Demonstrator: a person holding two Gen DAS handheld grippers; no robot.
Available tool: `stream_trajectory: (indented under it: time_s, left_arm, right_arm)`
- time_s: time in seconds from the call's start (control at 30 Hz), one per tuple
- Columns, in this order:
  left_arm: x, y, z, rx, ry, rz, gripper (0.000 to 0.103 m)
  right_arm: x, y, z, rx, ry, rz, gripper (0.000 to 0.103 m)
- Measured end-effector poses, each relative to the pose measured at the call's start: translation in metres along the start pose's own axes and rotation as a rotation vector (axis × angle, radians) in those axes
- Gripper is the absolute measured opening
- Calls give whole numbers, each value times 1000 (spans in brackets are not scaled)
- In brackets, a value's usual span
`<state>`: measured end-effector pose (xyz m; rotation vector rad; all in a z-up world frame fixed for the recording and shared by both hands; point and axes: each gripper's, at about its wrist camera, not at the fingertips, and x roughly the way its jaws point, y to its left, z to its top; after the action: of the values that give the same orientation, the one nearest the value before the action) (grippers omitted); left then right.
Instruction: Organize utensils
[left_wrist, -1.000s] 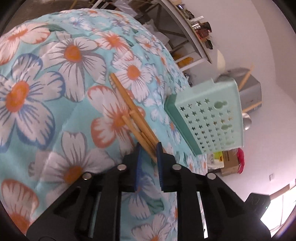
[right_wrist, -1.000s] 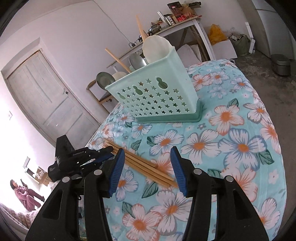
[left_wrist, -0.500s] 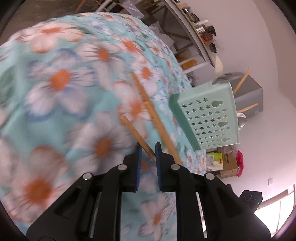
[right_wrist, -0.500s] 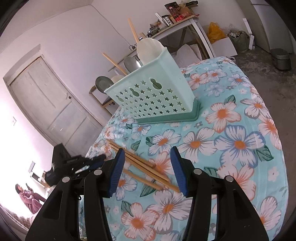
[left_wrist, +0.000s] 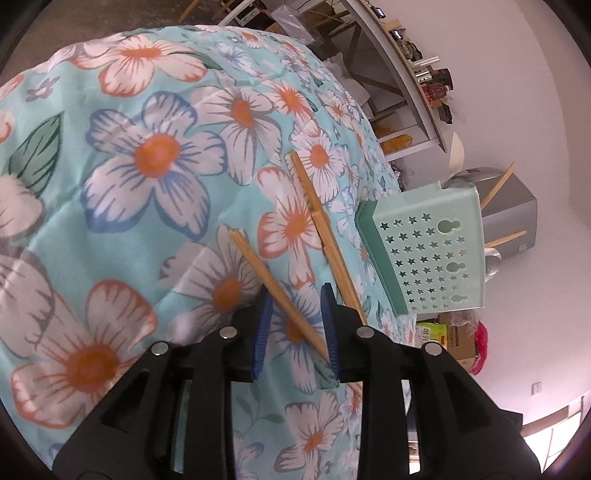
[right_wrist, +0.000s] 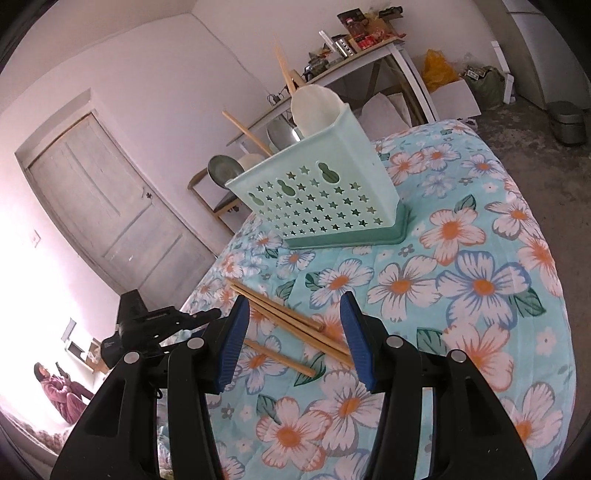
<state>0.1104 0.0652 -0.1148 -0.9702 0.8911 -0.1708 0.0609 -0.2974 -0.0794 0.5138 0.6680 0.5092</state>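
Several wooden chopsticks (left_wrist: 325, 236) lie on the flowered cloth (left_wrist: 147, 147). One loose chopstick (left_wrist: 280, 295) runs between the jaws of my left gripper (left_wrist: 295, 332), which is open around it. A mint-green utensil basket (left_wrist: 428, 254) with star holes stands to the right and holds chopsticks and a white spoon. In the right wrist view the chopsticks (right_wrist: 295, 321) lie between the jaws of my open, empty right gripper (right_wrist: 295, 339), the basket (right_wrist: 325, 199) stands behind them, and the left gripper (right_wrist: 162, 321) shows at the left.
The cloth-covered table (right_wrist: 480, 295) drops off at its edges. A shelf table with clutter (right_wrist: 354, 48) stands by the back wall. A wooden door (right_wrist: 110, 210) is at the left. A person (right_wrist: 59, 391) sits far off at the lower left.
My left gripper has opened from shut on the chopsticks; one chopstick now lies apart from the others on the cloth. The right gripper moved slightly closer over the chopsticks.
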Motion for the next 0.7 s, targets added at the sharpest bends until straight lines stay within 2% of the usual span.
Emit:
stream_trajectory:
  time_s: [0.23,0.7]
  left_arm:
    - [0,-12,-15,182,-94,66,20]
    - [-8,-2,-16,188,-117,30,20]
  right_arm:
    - [-1,1,-10,-4,2,-18,50]
    - [34,-2,-33,-25,77,-51,50]
